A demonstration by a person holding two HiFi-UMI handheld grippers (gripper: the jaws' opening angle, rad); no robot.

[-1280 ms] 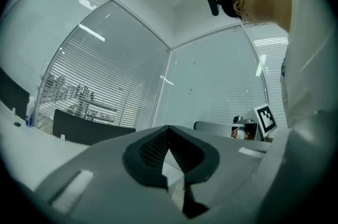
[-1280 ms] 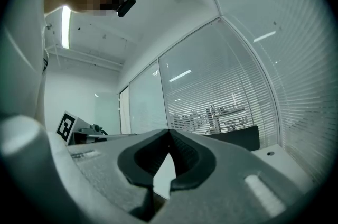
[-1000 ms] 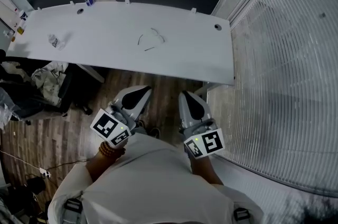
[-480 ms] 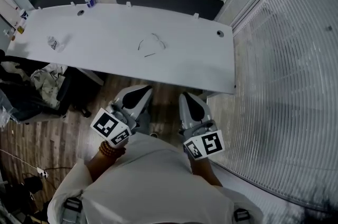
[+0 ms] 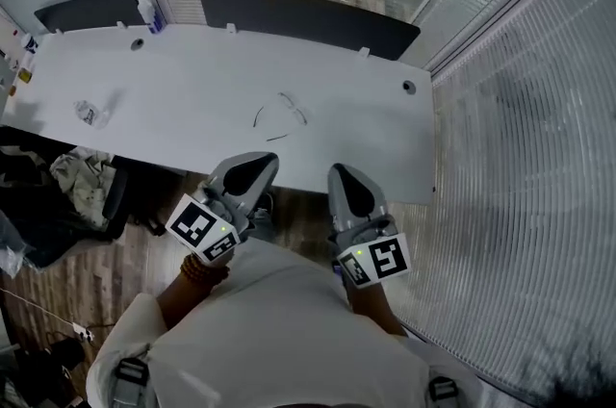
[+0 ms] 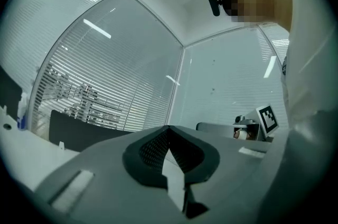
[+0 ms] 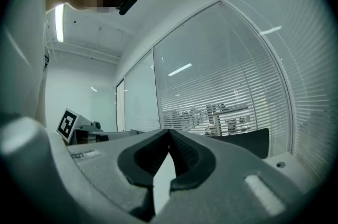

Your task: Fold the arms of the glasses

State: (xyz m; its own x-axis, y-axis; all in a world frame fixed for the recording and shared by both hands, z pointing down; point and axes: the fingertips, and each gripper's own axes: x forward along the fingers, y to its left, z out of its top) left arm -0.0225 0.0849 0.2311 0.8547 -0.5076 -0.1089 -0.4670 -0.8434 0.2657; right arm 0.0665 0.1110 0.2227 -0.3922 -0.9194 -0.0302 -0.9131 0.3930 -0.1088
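The left gripper (image 5: pixel 252 171) has its jaws pressed together with nothing between them, and its own view shows the dark pads (image 6: pixel 153 150) meeting in a closed seam. The right gripper (image 5: pixel 348 183) is likewise closed and empty. Both are held side by side and pointing about level, their tips showing over the near edge of the white bench (image 5: pixel 173 79), with the marker cubes (image 5: pixel 202 230) toward the person's body. A bead bracelet (image 5: pixel 200 274) sits on the left wrist.

The glasses (image 5: pixel 281 115) lie on the bench just beyond the two grippers, around the middle of its length and nearer the near edge, touched by neither, arms apparently unfolded. A small crumpled clear item (image 5: pixel 87 113) rests towards the left end, and a bottle (image 5: pixel 144 9) stands by the far left corner.
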